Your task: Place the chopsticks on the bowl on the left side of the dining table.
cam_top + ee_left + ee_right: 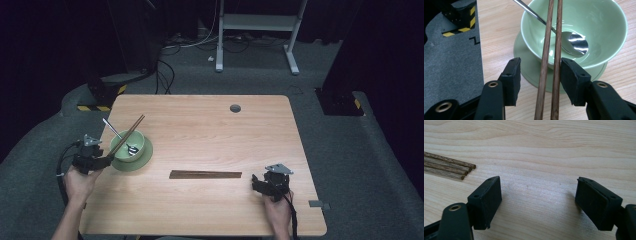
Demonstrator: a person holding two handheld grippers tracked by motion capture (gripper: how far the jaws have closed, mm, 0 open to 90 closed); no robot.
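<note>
Left claw half apart, chopsticks between its jaws (one touching the right pad); right claw wide apart, holding nothing.

No readable text, label, brand, number or sign on anything here.

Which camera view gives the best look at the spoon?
The left gripper view: the spoon lies close up, its shiny head inside the green bowl. The high view shows it small, its handle leaning over the bowl's rim. It is outside the right gripper view.
</note>
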